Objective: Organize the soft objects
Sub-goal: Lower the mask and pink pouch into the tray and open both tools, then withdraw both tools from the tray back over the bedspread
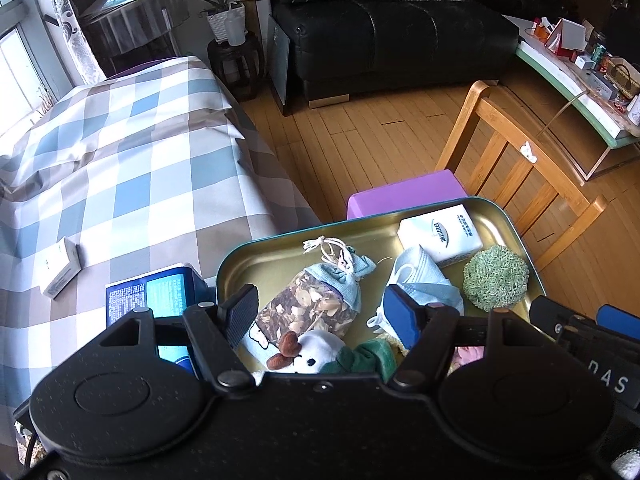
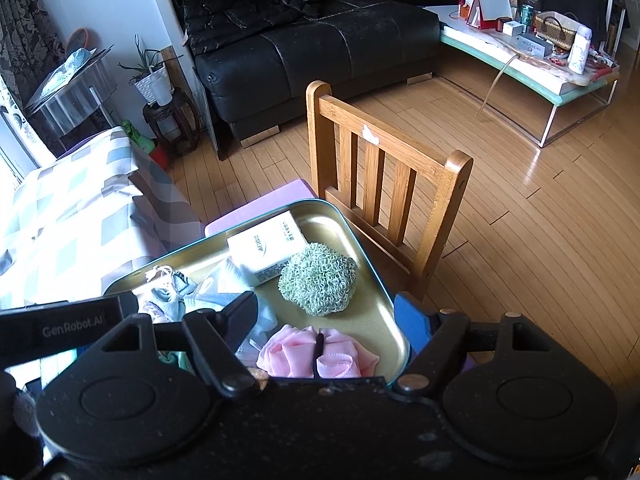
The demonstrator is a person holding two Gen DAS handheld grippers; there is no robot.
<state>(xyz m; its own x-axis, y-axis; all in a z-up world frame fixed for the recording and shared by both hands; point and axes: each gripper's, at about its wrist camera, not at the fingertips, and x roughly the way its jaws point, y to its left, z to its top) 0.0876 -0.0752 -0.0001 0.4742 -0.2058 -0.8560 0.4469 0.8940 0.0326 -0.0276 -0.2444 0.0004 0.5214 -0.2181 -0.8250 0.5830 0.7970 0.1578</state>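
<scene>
A gold tin tray [image 1: 280,252] with a teal rim holds the soft things. In the left wrist view a leaf-print sachet [image 1: 312,304] with a blue drawstring top lies between the spread fingers of my left gripper [image 1: 320,312], which is open. A white plush toy [image 1: 316,354] lies near its base, and a pale blue face mask [image 1: 428,280] by the blue pad. A green knitted scrubber [image 2: 318,278] and a white tissue pack [image 2: 266,248] lie further back. My right gripper [image 2: 326,320] stands open over a pink cloth [image 2: 316,352] with a dark band, its pads clear of the cloth.
The tray rests on a purple block [image 1: 404,196] beside a wooden chair [image 2: 384,168]. To the left, a checked cloth [image 1: 120,168] carries a white box [image 1: 60,268] and a blue packet [image 1: 152,296]. A black sofa [image 2: 312,52] and a cluttered low table [image 2: 540,60] stand beyond.
</scene>
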